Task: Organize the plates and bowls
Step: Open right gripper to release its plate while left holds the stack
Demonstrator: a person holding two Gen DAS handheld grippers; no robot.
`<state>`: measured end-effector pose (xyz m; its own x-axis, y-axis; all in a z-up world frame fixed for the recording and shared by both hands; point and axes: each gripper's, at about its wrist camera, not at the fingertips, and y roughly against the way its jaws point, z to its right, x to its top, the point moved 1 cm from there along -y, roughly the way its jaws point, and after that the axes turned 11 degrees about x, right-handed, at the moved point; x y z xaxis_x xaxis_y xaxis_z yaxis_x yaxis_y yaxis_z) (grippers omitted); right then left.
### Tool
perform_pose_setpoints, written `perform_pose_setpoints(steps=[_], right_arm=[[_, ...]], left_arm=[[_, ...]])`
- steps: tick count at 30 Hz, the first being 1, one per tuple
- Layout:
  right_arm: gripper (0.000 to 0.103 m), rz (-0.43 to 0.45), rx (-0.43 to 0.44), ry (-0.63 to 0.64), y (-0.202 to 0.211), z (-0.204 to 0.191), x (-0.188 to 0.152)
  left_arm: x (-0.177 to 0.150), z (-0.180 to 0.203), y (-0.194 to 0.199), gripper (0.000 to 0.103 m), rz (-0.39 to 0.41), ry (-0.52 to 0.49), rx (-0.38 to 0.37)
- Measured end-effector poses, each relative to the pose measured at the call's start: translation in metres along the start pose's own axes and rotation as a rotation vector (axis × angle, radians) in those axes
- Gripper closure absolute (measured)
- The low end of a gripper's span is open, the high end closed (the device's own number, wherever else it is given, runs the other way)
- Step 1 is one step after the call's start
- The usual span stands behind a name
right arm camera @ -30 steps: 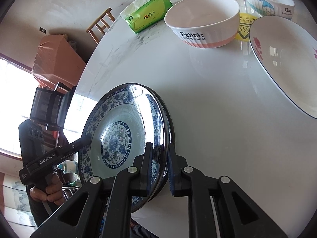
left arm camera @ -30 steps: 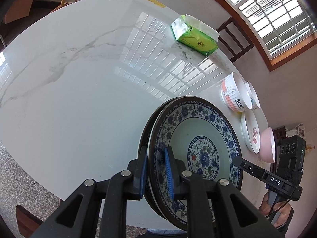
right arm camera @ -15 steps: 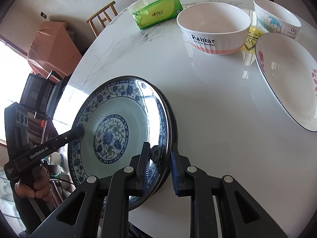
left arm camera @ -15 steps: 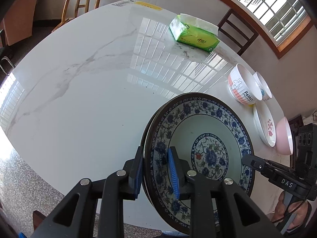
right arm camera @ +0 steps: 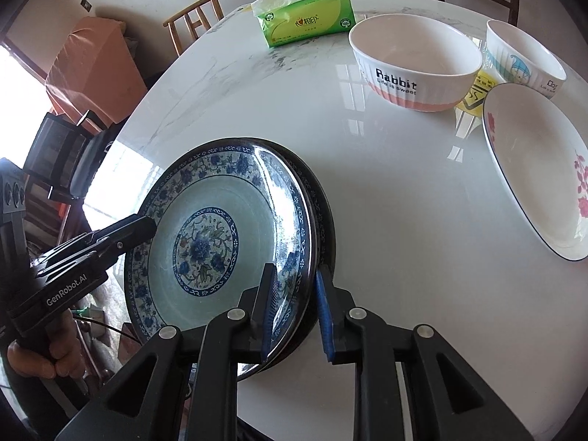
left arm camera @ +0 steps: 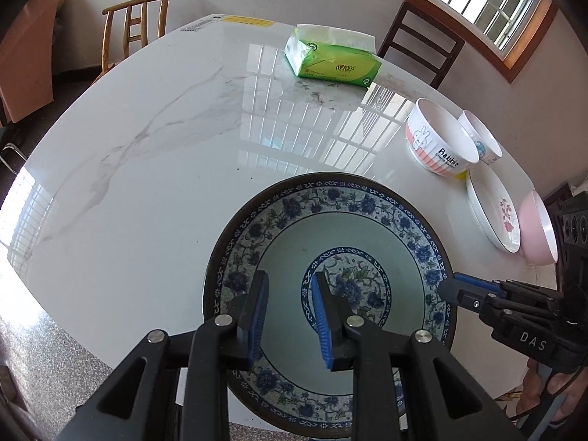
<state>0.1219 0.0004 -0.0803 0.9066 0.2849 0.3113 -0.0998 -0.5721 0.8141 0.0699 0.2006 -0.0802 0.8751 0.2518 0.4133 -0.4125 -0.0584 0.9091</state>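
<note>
We see two round glazed plates stacked near the 6 o'clock edge of the glossy, grey-veined white marble tabletop [left arm camera: 165, 147]. The top plate [left arm camera: 330, 228] is pale celadon with blue floral bands and a dark rim. The lower plate [right arm camera: 325, 220] shows only as a dark crescent at the top plate's 3 o'clock side in the right wrist view.

The left tongs [left arm camera: 290, 316] hang over the top plate's well. Their ribbed blue pads [left arm camera: 257, 316] are parted after just opening, with nothing between them.

The right tongs [right arm camera: 294, 308] straddle the stacked rims at the plates' 3 o'clock side in the left wrist view. They too have just been opening, and the pads sit slack, one inside the top plate and one just outside the lower rim (we see no squeeze on the china).

At 12 o'clock lies a soft green tissue pack [left arm camera: 334, 62]. From 2 to 3 o'clock there is a ribbed white "Rabbit" bowl [left arm camera: 437, 139], a smaller white bowl [left arm camera: 477, 136] just behind it, a shallow white dish [left arm camera: 492, 209] with pink blossoms, and a smooth pink bowl [left arm camera: 536, 228] touching that dish.
</note>
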Motion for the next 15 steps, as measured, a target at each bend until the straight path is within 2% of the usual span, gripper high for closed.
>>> perform_pose_setpoints(steps=[5, 11, 15], right_arm=[[0.082, 0.034, 0.041, -0.028, 0.010, 0.007, 0.000], [0.082, 0.106, 0.087, -0.115, 0.036, 0.032, -0.007], [0.082, 0.167, 0.070, -0.199, 0.061, 0.064, -0.021]], left_arm=[[0.000, -0.003, 0.001, 0.077, -0.004, 0.036, -0.024], [0.008, 0.008, 0.005, 0.077, -0.008, 0.087, -0.132], [0.014, 0.030, 0.006, 0.077, -0.008, 0.093, -0.205]])
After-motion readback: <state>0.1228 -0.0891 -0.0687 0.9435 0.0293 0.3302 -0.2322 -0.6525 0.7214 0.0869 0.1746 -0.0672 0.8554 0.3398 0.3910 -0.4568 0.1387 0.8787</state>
